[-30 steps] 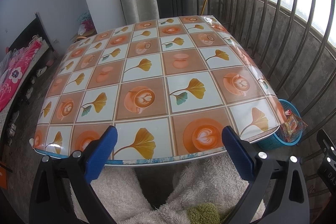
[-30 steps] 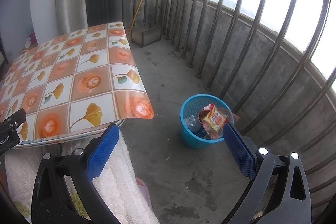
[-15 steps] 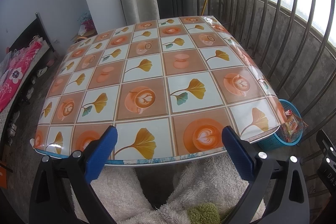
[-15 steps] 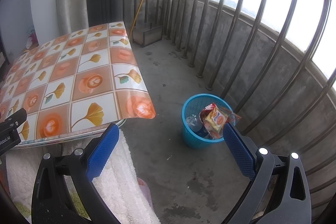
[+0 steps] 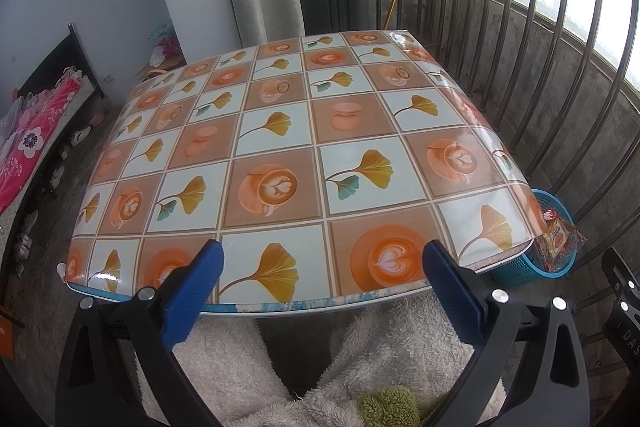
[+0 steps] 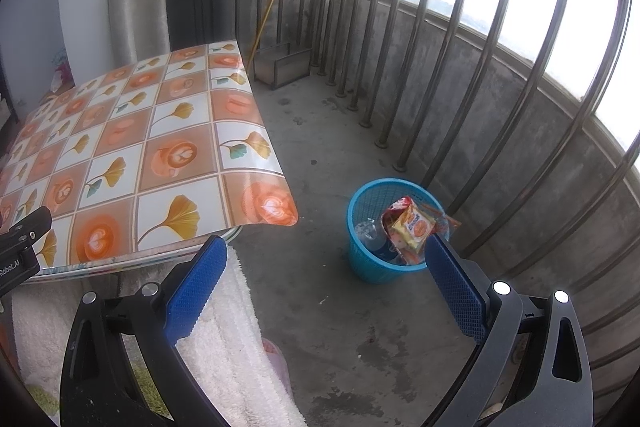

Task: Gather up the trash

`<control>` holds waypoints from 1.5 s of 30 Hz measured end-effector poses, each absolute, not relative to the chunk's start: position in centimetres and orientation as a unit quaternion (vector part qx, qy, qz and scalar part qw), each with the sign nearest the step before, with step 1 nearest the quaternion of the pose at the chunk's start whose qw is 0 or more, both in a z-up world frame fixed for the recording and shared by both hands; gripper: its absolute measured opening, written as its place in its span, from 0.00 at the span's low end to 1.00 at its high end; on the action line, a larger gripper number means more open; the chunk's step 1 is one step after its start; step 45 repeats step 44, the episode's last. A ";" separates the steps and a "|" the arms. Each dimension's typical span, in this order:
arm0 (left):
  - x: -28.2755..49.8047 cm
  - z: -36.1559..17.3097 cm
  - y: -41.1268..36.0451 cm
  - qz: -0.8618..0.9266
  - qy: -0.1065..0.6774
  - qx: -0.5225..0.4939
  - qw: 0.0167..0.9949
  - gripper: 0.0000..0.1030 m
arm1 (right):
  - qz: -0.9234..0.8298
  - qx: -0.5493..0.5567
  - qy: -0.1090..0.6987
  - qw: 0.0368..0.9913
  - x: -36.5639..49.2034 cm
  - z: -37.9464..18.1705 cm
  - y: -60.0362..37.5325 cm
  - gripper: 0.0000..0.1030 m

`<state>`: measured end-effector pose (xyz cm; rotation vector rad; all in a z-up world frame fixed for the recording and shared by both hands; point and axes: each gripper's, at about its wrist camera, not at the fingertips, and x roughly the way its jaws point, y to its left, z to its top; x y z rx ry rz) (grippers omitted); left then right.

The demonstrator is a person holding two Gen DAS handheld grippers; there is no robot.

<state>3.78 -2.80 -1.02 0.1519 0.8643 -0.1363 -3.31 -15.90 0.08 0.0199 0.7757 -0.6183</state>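
While both the left hand-held gripper (image 5: 320,291) and right hand-held gripper (image 6: 324,287) are held wide open and empty, wrappers (image 6: 414,227) are seen already binned in the basket (image 6: 362,263), no trash being visible on the desk (image 5: 280,155).

Left gripper (image 5: 322,283) spread wide with nothing between its blue pads, at near edge of table (image 5: 280,307) with patterned cloth. Blue basket (image 5: 520,273) with snack wrapper (image 5: 558,241) sits on floor beside table's right corner.

Blue basket (image 5: 532,267) half hidden behind the surface (image 5: 280,155) corner in the left view. Snack wrapper (image 6: 414,229) lettering too blurred to read. Plastic bottle (image 6: 366,231) mostly buried. Bed (image 5: 28,143) cut off at the edge.
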 end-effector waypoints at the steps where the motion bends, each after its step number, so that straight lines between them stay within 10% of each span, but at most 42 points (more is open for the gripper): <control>1: 3.8 -1.0 -2.8 -0.066 0.418 0.074 0.903 0.95 | -0.297 0.010 0.372 0.879 -3.3 0.1 -15.9 0.92; 45: 3.8 -1.0 -2.7 -0.066 0.418 0.074 0.903 0.95 | -0.298 0.012 0.372 0.879 -3.3 -0.1 -15.6 0.92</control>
